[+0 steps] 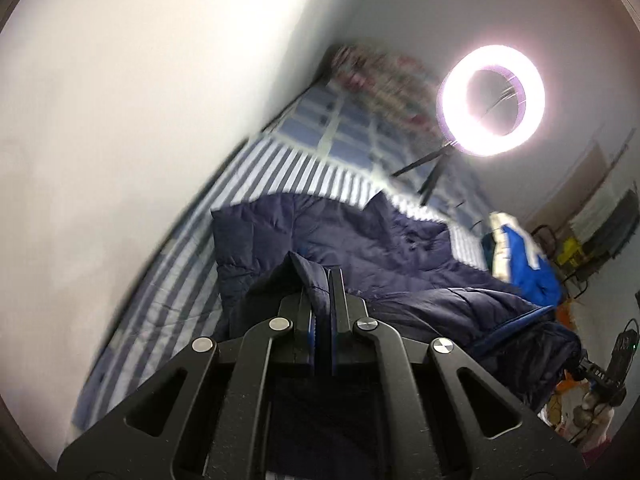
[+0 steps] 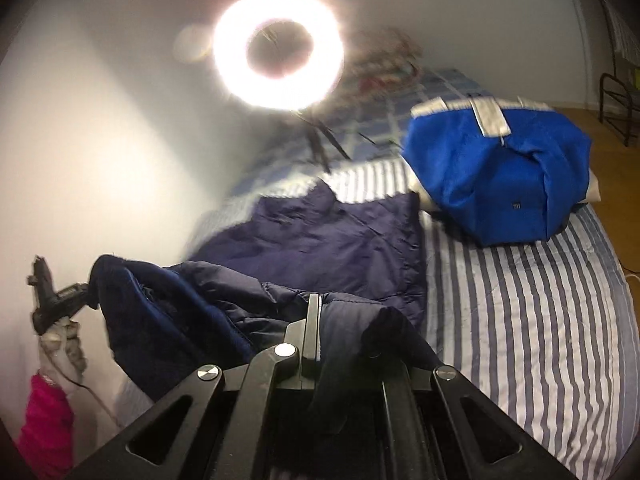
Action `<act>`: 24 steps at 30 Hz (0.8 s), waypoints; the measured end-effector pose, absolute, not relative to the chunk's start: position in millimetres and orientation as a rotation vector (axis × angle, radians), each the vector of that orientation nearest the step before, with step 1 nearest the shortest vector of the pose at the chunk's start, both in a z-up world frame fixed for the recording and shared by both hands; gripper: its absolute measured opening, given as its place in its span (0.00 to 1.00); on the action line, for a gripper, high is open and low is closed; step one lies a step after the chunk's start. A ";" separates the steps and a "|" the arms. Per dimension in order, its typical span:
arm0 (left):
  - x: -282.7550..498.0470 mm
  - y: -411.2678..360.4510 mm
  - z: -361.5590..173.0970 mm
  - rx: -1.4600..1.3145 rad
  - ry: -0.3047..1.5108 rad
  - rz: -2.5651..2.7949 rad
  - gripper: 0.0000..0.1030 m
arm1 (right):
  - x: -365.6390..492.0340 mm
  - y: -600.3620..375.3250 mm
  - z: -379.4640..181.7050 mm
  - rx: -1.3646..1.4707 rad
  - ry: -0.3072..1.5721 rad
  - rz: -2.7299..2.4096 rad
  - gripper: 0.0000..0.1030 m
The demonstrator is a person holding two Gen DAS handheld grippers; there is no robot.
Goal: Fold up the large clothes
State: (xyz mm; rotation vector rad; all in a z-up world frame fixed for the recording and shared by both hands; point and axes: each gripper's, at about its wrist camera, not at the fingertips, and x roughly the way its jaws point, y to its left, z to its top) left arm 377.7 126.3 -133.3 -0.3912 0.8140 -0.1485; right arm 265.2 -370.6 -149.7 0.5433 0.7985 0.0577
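While the navy jacket point(image 1: 360, 248) lies across the striped bedspread point(image 2: 520, 300), the left gripper point(image 1: 322, 280) and right gripper point(image 2: 320, 312) each clamp its near hem; probably best carried level toward the collar, hem taut.

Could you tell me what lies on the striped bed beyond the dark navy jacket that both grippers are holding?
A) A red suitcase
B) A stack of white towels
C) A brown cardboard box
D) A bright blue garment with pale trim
D: in the right wrist view a bright blue garment with pale trim sits on the striped bed past the navy jacket.
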 end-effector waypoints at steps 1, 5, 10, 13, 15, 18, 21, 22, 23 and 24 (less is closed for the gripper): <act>387.3 124.6 -145.6 -0.388 0.835 -0.129 0.02 | 277.1 -371.5 -160.3 0.540 0.825 0.043 0.01; 413.2 121.2 -192.3 -0.378 0.925 -0.088 0.02 | 311.4 -376.4 -204.2 0.556 0.923 -0.007 0.01; 431.1 117.1 -223.5 -0.352 0.989 -0.082 0.03 | 330.9 -377.3 -241.3 0.564 0.987 -0.039 0.02; 437.7 117.4 -222.1 -0.339 1.019 -0.110 0.17 | 335.3 -376.5 -246.5 0.557 1.000 -0.023 0.08; 437.4 118.7 -210.9 -0.310 1.024 -0.132 0.54 | 335.0 -377.2 -243.4 0.556 0.995 0.002 0.19; 429.1 133.5 -185.1 -0.308 0.969 -0.151 0.71 | 327.7 -381.6 -230.6 0.566 0.968 0.068 0.36; 416.5 152.6 -166.8 -0.278 0.898 -0.159 0.71 | 306.6 -396.5 -214.9 0.575 0.883 0.068 0.68; 413.3 157.1 -167.0 -0.240 0.883 -0.152 0.71 | 297.8 -403.1 -211.4 0.570 0.849 0.052 0.69; 413.3 159.4 -170.8 -0.215 0.895 -0.148 0.71 | 292.7 -407.7 -211.0 0.561 0.839 0.035 0.69; 415.4 161.3 -178.1 -0.200 0.922 -0.145 0.71 | 288.9 -412.5 -213.3 0.552 0.841 0.017 0.69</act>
